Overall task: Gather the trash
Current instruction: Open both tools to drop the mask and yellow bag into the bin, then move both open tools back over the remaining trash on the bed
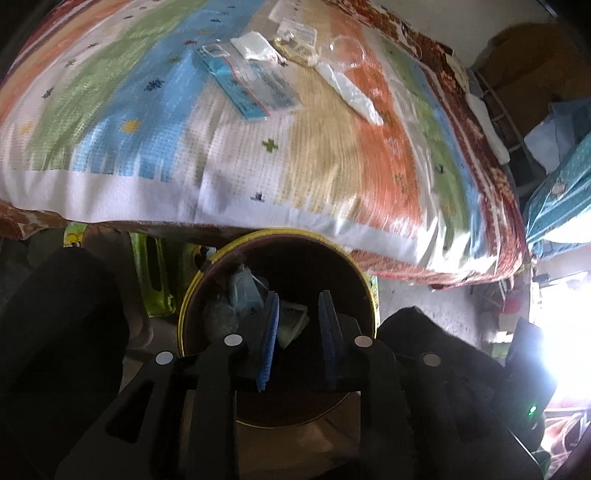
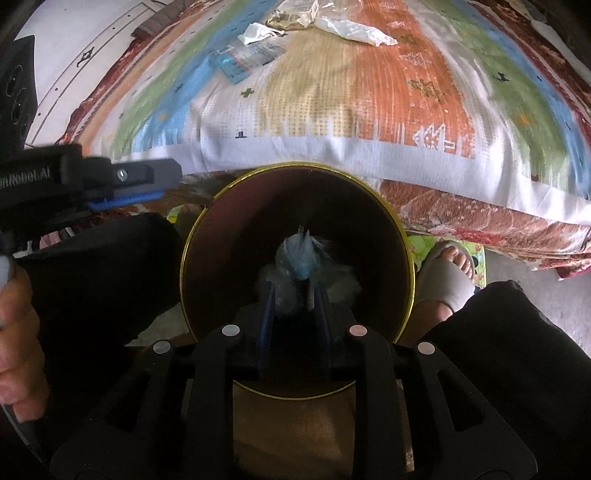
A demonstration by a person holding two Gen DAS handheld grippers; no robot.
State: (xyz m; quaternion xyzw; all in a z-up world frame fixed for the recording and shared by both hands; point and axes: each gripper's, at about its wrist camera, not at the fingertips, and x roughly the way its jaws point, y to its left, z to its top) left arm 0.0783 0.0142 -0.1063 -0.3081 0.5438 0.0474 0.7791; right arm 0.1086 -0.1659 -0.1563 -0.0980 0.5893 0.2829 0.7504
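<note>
A round bin with a yellow rim [image 1: 280,232] [image 2: 295,164] stands on the floor against the bed. My left gripper [image 1: 300,295] hangs over its mouth, open; between its blue pads only trash lying in the bin shows, a pale piece [image 1: 293,325] and a bluish wad [image 1: 242,291]. My right gripper [image 2: 295,286] is also open over the bin, and a crumpled blue plastic bit [image 2: 301,258] is just beyond its tips, untouched. On the bedspread lie a blue packet [image 1: 251,88] [image 2: 240,59], white wrappers [image 1: 351,86] [image 2: 354,31], a gold wrapper [image 1: 295,50] and a clear plastic cup [image 1: 347,53].
The striped bedspread's edge [image 2: 332,147] overhangs the bin. The person's dark trouser legs [image 2: 110,277] [image 1: 62,314] flank it, with a sandalled foot [image 2: 450,273] at its right. My left gripper's fingers [image 2: 147,171] reach in from the left. A green bag [image 1: 155,273] sits under the bed.
</note>
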